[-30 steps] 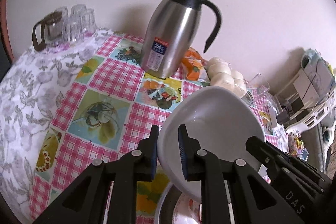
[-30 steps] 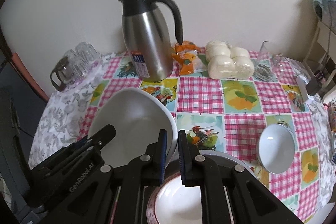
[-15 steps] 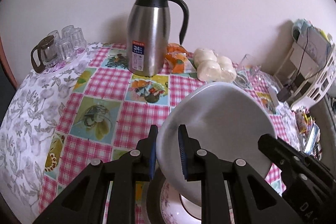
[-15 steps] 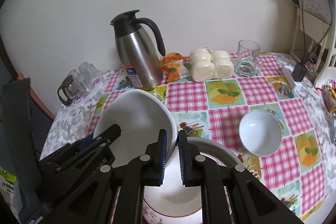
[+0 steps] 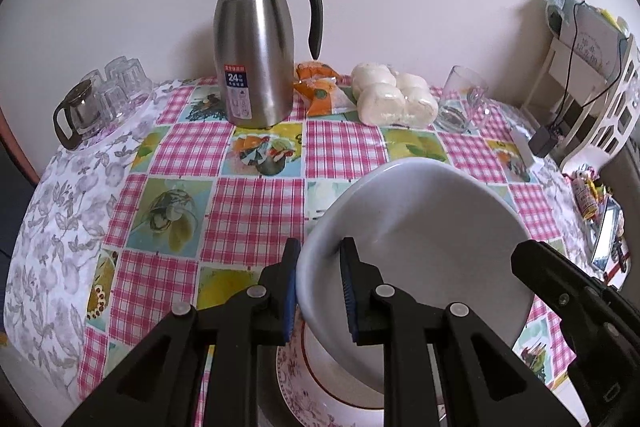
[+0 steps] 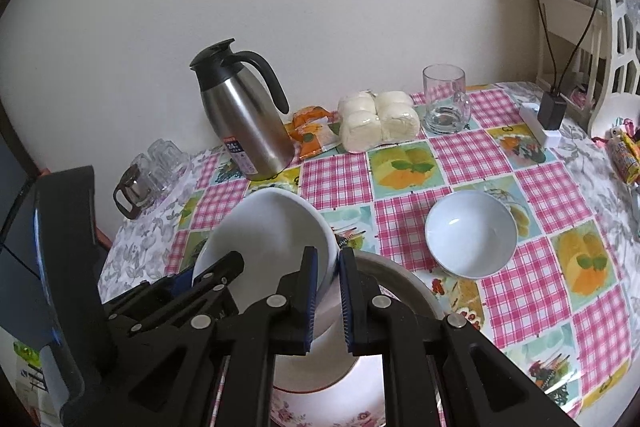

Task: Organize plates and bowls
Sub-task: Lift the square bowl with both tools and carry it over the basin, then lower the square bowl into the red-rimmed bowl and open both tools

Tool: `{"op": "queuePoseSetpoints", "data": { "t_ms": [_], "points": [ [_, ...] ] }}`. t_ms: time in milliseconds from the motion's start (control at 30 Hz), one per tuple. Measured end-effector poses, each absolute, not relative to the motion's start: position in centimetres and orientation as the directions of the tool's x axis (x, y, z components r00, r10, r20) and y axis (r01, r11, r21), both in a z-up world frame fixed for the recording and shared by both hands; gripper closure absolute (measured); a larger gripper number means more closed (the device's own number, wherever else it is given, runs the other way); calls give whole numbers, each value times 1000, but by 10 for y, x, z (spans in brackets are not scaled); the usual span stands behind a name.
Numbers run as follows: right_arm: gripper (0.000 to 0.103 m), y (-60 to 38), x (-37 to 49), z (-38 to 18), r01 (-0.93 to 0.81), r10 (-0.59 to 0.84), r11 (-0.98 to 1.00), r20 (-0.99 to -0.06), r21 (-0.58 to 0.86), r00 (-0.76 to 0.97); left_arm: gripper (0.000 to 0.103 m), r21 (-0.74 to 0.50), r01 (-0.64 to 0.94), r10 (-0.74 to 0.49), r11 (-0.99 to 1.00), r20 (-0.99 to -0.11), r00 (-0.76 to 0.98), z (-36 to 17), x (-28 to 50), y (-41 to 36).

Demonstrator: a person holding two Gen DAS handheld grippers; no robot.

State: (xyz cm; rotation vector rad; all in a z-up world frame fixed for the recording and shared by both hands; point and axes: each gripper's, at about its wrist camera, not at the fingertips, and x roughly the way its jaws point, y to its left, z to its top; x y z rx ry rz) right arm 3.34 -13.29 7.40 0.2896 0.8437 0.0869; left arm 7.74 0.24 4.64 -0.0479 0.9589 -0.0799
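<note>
Both grippers hold a large white bowl (image 5: 420, 227) (image 6: 272, 227) tilted above the table. My left gripper (image 5: 320, 269) is shut on its near left rim. My right gripper (image 6: 329, 269) is shut on the opposite rim and shows in the left wrist view as a black arm (image 5: 580, 311). Under the bowl lies a floral plate with a red ring (image 5: 304, 399) (image 6: 360, 411), resting on a wider grey-rimmed plate (image 6: 408, 281). A small white bowl (image 6: 470, 233) stands empty on the checked cloth to the right of the plates.
At the back by the wall stand a steel jug (image 5: 254, 59), an orange snack packet (image 5: 318, 87), bagged white buns (image 5: 394, 97) and a glass mug (image 6: 444, 99). Upturned glasses and a small teapot (image 5: 100, 95) sit back left. A white rack (image 6: 592, 39) and a charger (image 6: 552, 107) stand at the right.
Both grippers have carried the large bowl sideways across the table and rolled more level, so the jug looks upright in the left wrist view. Both grips on the rim are unchanged.
</note>
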Motion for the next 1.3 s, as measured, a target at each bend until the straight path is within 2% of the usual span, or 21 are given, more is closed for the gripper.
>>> {"op": "queuePoseSetpoints", "data": {
  "t_ms": [933,1133,1300],
  "points": [
    [91,-137,40,38,46,207,960,-808,277,552,84,-97,28,-98,995,-866,491,29,76,5],
    [91,-135,42,25,49,199,965,-839,259,507,84,-66,17,-66,998,-874,481,26,76,2],
    [91,-131,42,20,46,194,968,-854,245,483,84,-94,14,-89,995,-871,483,28,76,5]
  ]
}}
